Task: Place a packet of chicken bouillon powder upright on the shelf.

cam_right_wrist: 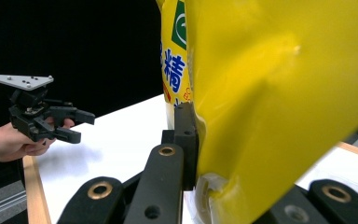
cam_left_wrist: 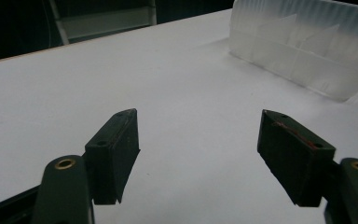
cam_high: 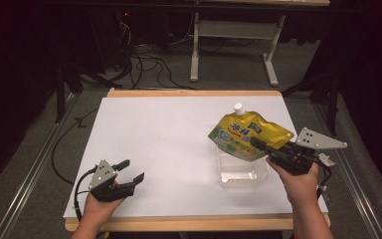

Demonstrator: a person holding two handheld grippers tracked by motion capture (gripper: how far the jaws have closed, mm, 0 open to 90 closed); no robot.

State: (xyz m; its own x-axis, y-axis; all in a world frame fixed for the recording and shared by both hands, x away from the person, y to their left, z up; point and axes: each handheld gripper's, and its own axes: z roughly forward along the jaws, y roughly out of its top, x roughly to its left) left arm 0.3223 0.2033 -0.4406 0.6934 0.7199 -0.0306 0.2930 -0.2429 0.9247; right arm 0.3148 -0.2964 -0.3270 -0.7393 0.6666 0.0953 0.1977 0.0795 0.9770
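A yellow refill pouch [cam_high: 248, 133] with a white cap hangs tilted above a clear plastic tub [cam_high: 242, 172] on the white table. My right gripper [cam_high: 262, 148] is shut on the pouch's lower edge; close up the pouch [cam_right_wrist: 279, 102] sits between the black jaws. At the front left my left gripper [cam_high: 130, 171] stands open just above the table, nothing between its fingers [cam_left_wrist: 114, 151]. The tub's ribbed wall [cam_left_wrist: 307, 51] shows at the upper right in the left gripper view. The left gripper [cam_right_wrist: 77, 125] also appears far off in the right gripper view.
A wooden rim [cam_high: 194, 93] borders the white table top [cam_high: 169, 139]. Beyond the far edge stand a metal frame [cam_high: 234, 45] and loose cables [cam_high: 144, 62] on the floor. Rails run along both sides of the table.
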